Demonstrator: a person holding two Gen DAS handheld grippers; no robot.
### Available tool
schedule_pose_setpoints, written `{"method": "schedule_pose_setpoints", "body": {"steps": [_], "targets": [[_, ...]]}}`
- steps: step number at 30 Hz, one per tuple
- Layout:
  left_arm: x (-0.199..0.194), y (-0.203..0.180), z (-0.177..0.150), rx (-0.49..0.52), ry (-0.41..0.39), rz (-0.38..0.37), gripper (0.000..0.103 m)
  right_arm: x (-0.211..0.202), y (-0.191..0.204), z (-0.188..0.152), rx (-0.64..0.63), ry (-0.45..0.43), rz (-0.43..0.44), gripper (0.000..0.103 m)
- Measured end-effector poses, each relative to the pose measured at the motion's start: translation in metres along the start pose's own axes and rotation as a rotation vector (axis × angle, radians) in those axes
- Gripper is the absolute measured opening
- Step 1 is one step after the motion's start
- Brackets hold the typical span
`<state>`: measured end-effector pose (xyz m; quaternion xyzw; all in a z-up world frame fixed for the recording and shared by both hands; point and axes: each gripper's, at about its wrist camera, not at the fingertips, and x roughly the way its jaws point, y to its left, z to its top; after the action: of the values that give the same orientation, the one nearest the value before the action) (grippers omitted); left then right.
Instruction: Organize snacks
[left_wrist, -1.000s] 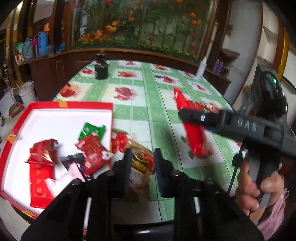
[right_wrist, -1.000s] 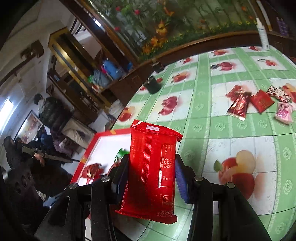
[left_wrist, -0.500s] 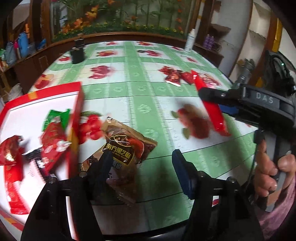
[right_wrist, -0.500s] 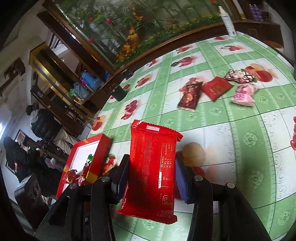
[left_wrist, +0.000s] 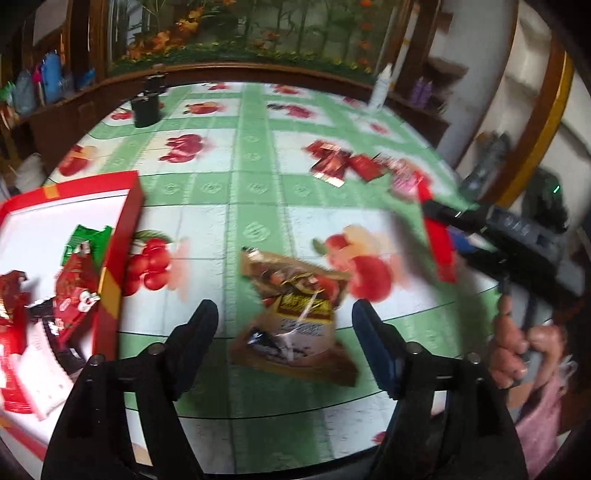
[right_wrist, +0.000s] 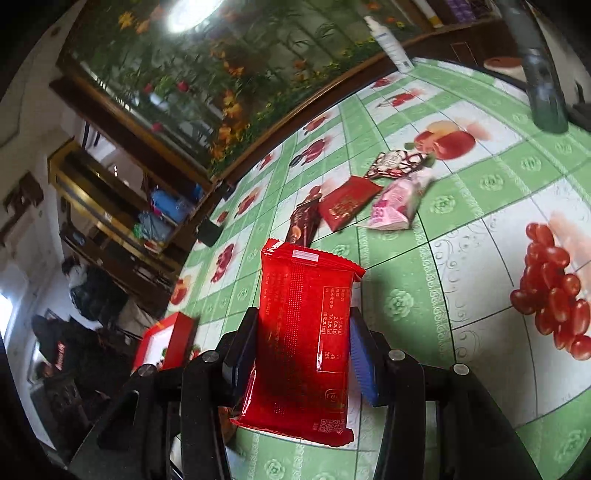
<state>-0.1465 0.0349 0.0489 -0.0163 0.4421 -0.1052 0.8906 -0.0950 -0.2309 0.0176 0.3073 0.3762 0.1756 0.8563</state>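
1. My left gripper (left_wrist: 282, 334) has just been spreading its black fingers (left_wrist: 195, 328); they now stand wide apart. A crinkled brown foil snack packet (left_wrist: 295, 317) with a yellow label band lies between them, and neither pad touches it. Whether it rests flat on the table I cannot tell through the blur.
2. My right gripper (right_wrist: 303, 354) has its fingers clamped on the long sides of a flat, glossy red snack wrapper (right_wrist: 304, 339) with serrated end seals and fine white print; the wrapper stands up out of the grip, above the table.
3. The table (left_wrist: 255, 177) wears a smooth, shiny cloth of green and white squares printed with cherries and apples.
4. At its left edge sits a shallow red cardboard box (left_wrist: 122, 236) with a white floor, holding small red and green foil packets (left_wrist: 79, 273).
5. Toward the right edge lies a loose cluster: a dark maroon bar wrapper (right_wrist: 304, 221), a flat red square packet (right_wrist: 347, 201), a puffy pink pouch (right_wrist: 397, 201) and a dark patterned packet (right_wrist: 397, 162), some overlapping.
6. A black cylindrical container (left_wrist: 146, 107) stands near the far left corner, and a white bottle (left_wrist: 380, 88) near the far right corner.
7. Behind the table runs dark wooden panelling under a mural of orange flowers and green stems.
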Motion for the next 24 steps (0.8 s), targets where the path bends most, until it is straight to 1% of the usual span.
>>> {"method": "schedule_pose_setpoints", "body": {"steps": [2, 5, 7, 8, 10, 11, 12, 13, 17, 20, 22, 24], "targets": [[0.01, -0.006, -0.003, 0.038, 0.032, 0.016, 0.075, 0.003, -0.004, -0.001, 0.007, 0.007, 0.013, 0.048], [0.026, -0.011, -0.008, 0.051, 0.081, 0.029, 0.075, 0.008, -0.002, -0.003, -0.009, 0.019, 0.012, 0.048], [0.034, -0.012, -0.01, 0.045, 0.082, 0.023, 0.075, 0.008, 0.0, -0.003, -0.017, 0.016, 0.028, 0.048], [0.036, -0.011, -0.011, 0.044, 0.069, 0.023, 0.075, 0.009, 0.001, -0.003, -0.019, 0.021, 0.03, 0.048], [0.035, -0.013, -0.013, 0.064, 0.036, 0.029, 0.061, 0.011, 0.0, -0.004, -0.022, 0.029, 0.021, 0.048], [0.035, -0.015, -0.013, 0.075, 0.027, 0.025, 0.059, 0.012, 0.001, -0.005, -0.024, 0.035, 0.02, 0.048], [0.035, -0.015, -0.013, 0.081, 0.021, 0.027, 0.051, 0.013, 0.002, -0.006, -0.029, 0.039, 0.019, 0.048], [0.034, -0.016, -0.014, 0.083, 0.014, 0.024, 0.047, 0.013, 0.003, -0.006, -0.035, 0.038, 0.018, 0.048], [0.028, -0.014, -0.017, 0.07, 0.002, 0.007, 0.042, 0.01, 0.01, -0.008, -0.065, 0.019, 0.017, 0.048], [0.021, -0.011, -0.018, 0.055, -0.008, -0.003, 0.041, 0.008, 0.014, -0.01, -0.084, 0.004, 0.022, 0.048], [0.009, -0.009, -0.017, 0.047, -0.037, -0.001, 0.041, 0.007, 0.02, -0.013, -0.098, -0.005, 0.04, 0.048], [-0.009, -0.004, -0.015, 0.043, -0.086, 0.005, 0.041, 0.011, 0.031, -0.017, -0.11, 0.003, 0.06, 0.048]]}}
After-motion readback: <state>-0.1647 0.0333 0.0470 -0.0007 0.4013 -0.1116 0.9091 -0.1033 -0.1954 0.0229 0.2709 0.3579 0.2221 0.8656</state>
